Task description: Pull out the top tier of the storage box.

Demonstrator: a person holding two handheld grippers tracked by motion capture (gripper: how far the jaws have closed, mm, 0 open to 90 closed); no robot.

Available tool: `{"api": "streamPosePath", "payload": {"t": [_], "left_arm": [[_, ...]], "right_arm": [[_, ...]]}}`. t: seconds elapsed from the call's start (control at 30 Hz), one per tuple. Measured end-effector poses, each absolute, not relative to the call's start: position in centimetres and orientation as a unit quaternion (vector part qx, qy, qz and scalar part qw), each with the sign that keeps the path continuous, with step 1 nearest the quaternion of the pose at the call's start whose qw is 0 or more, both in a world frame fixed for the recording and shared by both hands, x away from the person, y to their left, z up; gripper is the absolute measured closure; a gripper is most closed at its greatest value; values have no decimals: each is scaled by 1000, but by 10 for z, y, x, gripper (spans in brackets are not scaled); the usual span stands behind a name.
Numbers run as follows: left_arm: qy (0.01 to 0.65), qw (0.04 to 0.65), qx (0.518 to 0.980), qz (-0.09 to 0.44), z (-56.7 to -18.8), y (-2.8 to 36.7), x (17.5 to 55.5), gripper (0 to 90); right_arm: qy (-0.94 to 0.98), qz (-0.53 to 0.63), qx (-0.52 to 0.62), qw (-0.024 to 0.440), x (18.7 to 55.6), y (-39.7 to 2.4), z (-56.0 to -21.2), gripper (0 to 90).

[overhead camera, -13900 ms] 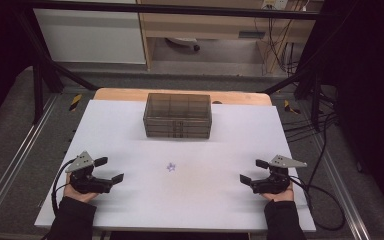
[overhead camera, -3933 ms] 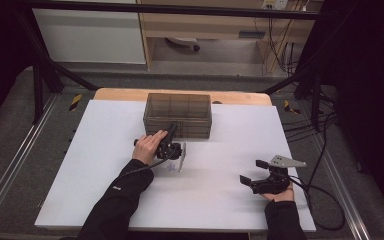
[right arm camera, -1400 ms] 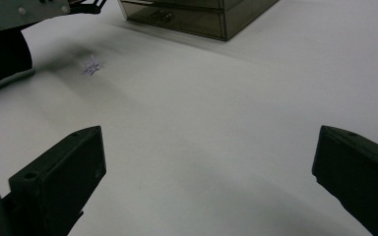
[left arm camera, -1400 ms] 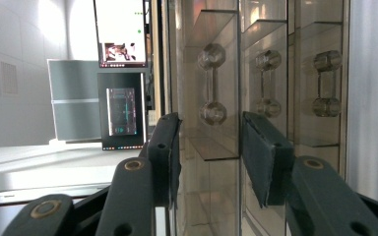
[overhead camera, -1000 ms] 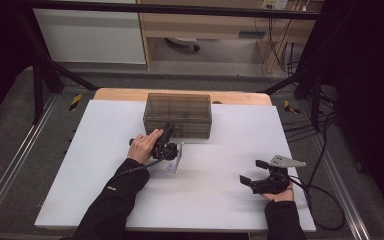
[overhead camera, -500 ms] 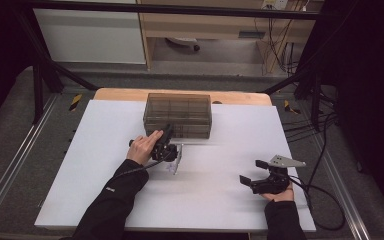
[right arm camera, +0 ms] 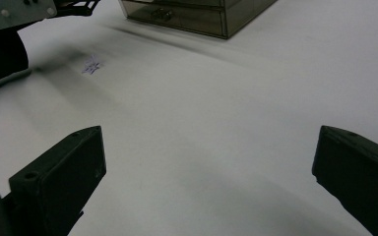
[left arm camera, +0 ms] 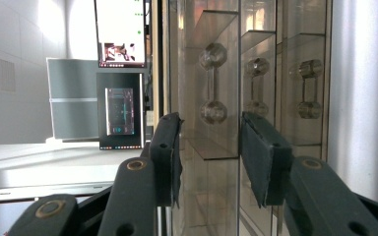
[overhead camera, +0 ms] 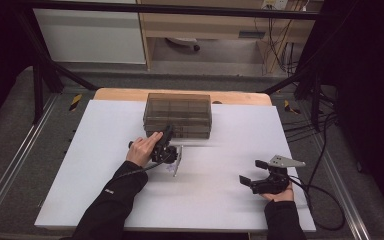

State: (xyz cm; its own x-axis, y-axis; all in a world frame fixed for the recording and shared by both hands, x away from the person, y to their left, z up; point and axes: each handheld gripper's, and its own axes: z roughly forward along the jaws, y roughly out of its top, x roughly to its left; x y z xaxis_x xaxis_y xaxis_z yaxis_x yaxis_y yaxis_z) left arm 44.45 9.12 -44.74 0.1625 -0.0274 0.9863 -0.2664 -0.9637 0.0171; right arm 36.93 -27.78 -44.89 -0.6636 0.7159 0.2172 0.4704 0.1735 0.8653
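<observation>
Smoky transparent plastic drawer box, with small drawers each fronted by a dumbbell-shaped clear handle, stands at the 12 o'clock side of the white surface. I judge it light, rigid and slick-walled, liable to slide or crack if squeezed by its panels; the handle bar is the proper place to take hold, across its thin middle.

In the left gripper view my left fingers are rolled on edge and stand part-open just before the drawer front, the handle beyond their tips, toward 12 o'clock; nothing is pinched between them. In the high view the left gripper sits at the box's 6 o'clock face.

My right gripper rests at 4 o'clock on the surface, well apart from the box, its fingers spread wide and released.
</observation>
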Motion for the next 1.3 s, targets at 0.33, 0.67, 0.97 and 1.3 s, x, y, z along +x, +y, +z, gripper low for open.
{"api": "streamPosePath", "payload": {"t": [0.33, 0.67, 0.97, 1.3], "left_arm": [[-98, 93, 755, 642, -448, 92, 441, 610], [-100, 94, 754, 642, -448, 93, 437, 610], [-100, 93, 754, 642, -448, 93, 434, 610], [-101, 94, 753, 643, -448, 94, 429, 610]], "right_arm": [[757, 509, 392, 120, 369, -278, -449, 4], [757, 508, 392, 120, 369, -278, -449, 4], [757, 507, 394, 118, 369, -277, -449, 4], [757, 507, 394, 118, 369, -277, -449, 4]]}}
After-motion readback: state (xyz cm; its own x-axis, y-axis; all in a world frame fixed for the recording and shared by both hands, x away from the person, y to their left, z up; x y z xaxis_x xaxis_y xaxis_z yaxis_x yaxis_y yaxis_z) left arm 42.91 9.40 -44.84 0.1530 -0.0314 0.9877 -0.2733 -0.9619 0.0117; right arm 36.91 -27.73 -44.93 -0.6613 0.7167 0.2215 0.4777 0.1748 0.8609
